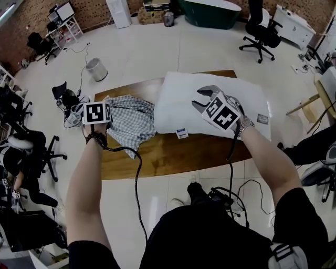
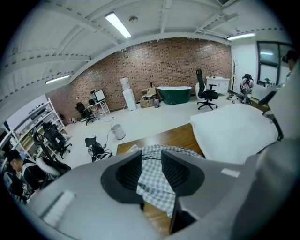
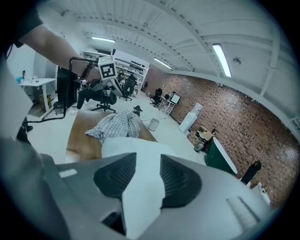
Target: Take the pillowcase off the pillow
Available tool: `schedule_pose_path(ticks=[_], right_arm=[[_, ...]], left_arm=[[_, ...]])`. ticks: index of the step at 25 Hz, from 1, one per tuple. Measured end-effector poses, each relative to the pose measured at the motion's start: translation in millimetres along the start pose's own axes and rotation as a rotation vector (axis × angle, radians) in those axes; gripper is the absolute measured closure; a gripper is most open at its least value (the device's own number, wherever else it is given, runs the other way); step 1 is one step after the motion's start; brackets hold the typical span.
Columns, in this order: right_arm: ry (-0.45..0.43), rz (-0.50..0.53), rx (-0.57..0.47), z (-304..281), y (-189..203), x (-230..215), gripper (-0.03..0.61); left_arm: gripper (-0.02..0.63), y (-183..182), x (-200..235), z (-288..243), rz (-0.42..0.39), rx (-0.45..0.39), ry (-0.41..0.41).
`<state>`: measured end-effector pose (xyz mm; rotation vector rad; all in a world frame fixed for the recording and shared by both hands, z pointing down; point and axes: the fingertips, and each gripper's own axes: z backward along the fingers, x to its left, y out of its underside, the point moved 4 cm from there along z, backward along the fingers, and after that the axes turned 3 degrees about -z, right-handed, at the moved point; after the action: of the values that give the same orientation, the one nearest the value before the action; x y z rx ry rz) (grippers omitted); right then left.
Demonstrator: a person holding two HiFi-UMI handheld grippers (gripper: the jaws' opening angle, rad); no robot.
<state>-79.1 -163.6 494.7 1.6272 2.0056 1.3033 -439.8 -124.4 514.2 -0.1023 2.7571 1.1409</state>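
On the wooden table (image 1: 157,152) the white pillow (image 1: 178,105) lies bare at the right end. The checked pillowcase (image 1: 131,118) lies crumpled beside it at the left end, touching the pillow's left edge. My left gripper (image 1: 100,104) hangs above the pillowcase's left side with its jaws open; the checked cloth (image 2: 157,187) shows through the gap from below, with nothing gripped. Over the pillow's middle my right gripper (image 1: 201,99) is open too, and the pillow (image 3: 136,147) shows between its fingers. In the right gripper view the pillowcase (image 3: 115,126) lies beyond the pillow.
A small waste bin (image 1: 96,68) stands on the floor behind the table's left end. Office chairs (image 1: 260,31) and a green tub (image 1: 210,10) stand farther back. Black chairs and bags (image 1: 31,152) crowd the left side. Cables (image 1: 137,173) trail from both grippers.
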Motion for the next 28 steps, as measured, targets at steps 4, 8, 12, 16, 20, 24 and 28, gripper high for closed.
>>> schedule_pose_path(ticks=[4,8,12,16,20,24,28], right_arm=[[0.021,-0.007,-0.059,30.5,-11.9,57.1,0.436],[0.066,-0.029,-0.149,62.9,-16.1,104.0,0.505],[0.126,-0.031,-0.244,99.1,-25.8,141.7,0.577],[0.145,-0.055,-0.321,120.0,-42.9,167.9,0.577],[0.17,-0.074,-0.367,126.9,-55.2,189.0,0.577],[0.191,-0.119,-0.424,145.4,-57.9,203.5,0.578],[0.206,-0.147,-0.469,162.4,-61.4,214.3,0.578]], left_arm=[[0.483,16.9,-42.4,46.7,-0.029,-0.089,0.062],[0.499,33.0,-103.2,93.5,-0.107,-0.22,0.144],[0.54,55.2,-165.2,142.0,-0.196,-0.339,0.237],[0.585,64.5,-199.8,179.9,-0.226,-0.449,0.305],[0.609,68.5,-219.2,212.7,-0.269,-0.543,0.338],[0.609,72.4,-244.4,241.3,-0.324,-0.609,0.348],[0.609,76.2,-260.6,261.0,-0.355,-0.669,0.376]])
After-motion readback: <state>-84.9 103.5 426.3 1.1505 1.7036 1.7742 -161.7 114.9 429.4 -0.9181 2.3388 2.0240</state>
